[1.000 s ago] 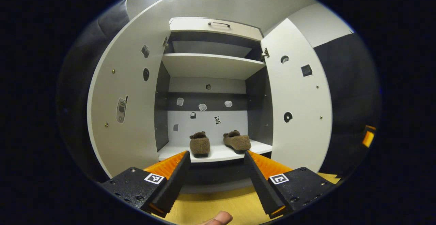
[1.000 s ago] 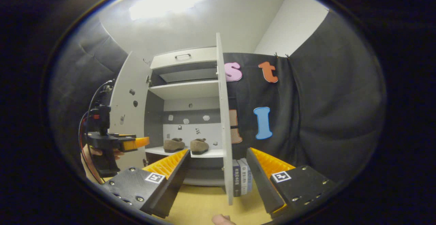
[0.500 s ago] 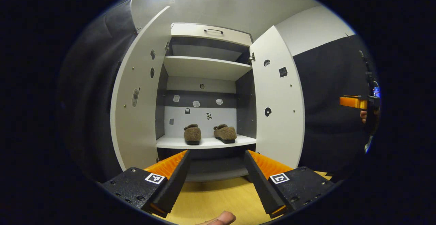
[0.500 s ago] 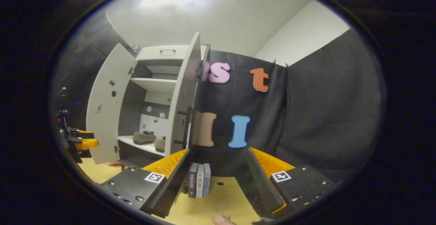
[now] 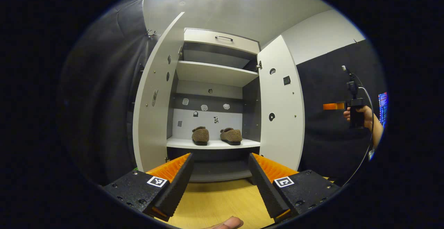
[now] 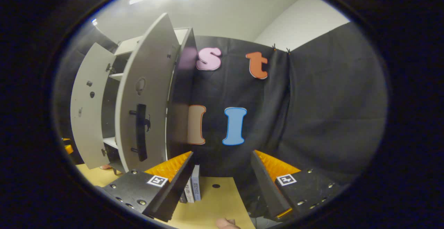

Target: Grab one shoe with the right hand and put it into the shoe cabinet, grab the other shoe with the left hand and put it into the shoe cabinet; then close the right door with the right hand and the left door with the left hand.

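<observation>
Since a second ago the left gripper (image 5: 219,168) has backed away from the shoe cabinet (image 5: 215,66), its fingers wide apart and holding nothing. Both shoes (image 5: 200,135) (image 5: 231,135) sit on the lower shelf (image 5: 211,144), doors open. The right gripper (image 6: 222,166), spread wide and empty, has swung round to the outer face of the right door (image 6: 144,97), near its handle (image 6: 140,132); books (image 6: 192,189) stand beside the cabinet.

Right gripper view: open white right door (image 6: 138,100) hides the cabinet interior. Upright books (image 6: 193,188) at 6 o'clock partly hidden behind a finger. Small stickers (image 5: 204,107) on back panel too small to identify.
</observation>
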A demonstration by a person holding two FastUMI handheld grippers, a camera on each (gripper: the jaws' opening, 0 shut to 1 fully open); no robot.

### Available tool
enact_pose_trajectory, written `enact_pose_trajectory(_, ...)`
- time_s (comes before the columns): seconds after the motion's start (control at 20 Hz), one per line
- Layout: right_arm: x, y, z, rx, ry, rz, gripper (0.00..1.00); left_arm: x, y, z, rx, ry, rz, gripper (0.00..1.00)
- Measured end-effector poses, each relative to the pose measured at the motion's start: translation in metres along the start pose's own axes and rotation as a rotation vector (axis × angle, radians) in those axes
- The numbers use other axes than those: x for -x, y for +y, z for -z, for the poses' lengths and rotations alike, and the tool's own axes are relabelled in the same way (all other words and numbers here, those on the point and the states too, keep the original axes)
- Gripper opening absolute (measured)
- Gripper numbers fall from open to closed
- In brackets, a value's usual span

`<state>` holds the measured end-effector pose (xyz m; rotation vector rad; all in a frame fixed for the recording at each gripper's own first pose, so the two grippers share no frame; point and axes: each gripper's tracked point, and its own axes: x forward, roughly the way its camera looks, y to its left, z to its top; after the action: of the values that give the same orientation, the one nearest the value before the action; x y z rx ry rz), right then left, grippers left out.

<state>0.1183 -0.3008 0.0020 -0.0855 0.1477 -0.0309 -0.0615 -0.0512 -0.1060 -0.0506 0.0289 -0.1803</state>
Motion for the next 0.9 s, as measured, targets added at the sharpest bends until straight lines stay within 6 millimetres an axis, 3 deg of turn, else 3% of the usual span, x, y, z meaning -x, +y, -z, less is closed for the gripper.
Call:
enact_pose_trajectory(0.15,-0.029,0.032,0.007,-0.035,0.030,-0.048,0.98,0.003,0.000,0.006,-0.004,0.010,0.027,0.96)
enact_pose_trajectory(0.3,-0.041,0.069,0.009,-0.035,0.039,-0.100,0.98,0.004,0.009,0.012,0.007,0.026,0.031,0.96)
enact_pose_trajectory(0.35,-0.042,0.081,0.009,-0.021,0.041,-0.116,0.98,0.003,0.016,0.012,0.005,0.030,0.024,0.93)
enact_pose_trajectory(0.5,-0.042,0.113,0.001,-0.037,0.040,-0.168,0.98,0.008,0.030,0.010,0.003,0.027,0.005,0.96)
enact_pose_trajectory(0.55,-0.047,0.132,0.008,-0.061,0.064,-0.192,0.99,0.009,0.035,0.009,0.004,0.022,-0.002,0.93)
enact_pose_trajectory(0.65,-0.035,0.145,-0.002,-0.032,0.052,-0.203,0.84,0.015,0.038,0.006,0.002,0.015,-0.006,0.96)
enact_pose_trajectory(0.7,-0.033,0.156,-0.004,-0.034,0.048,-0.212,0.86,0.018,0.039,0.004,0.003,0.011,-0.009,0.93)
enact_pose_trajectory(0.9,-0.026,0.204,-0.004,-0.026,0.053,-0.254,0.86,0.024,0.049,-0.001,0.017,0.002,-0.010,0.96)
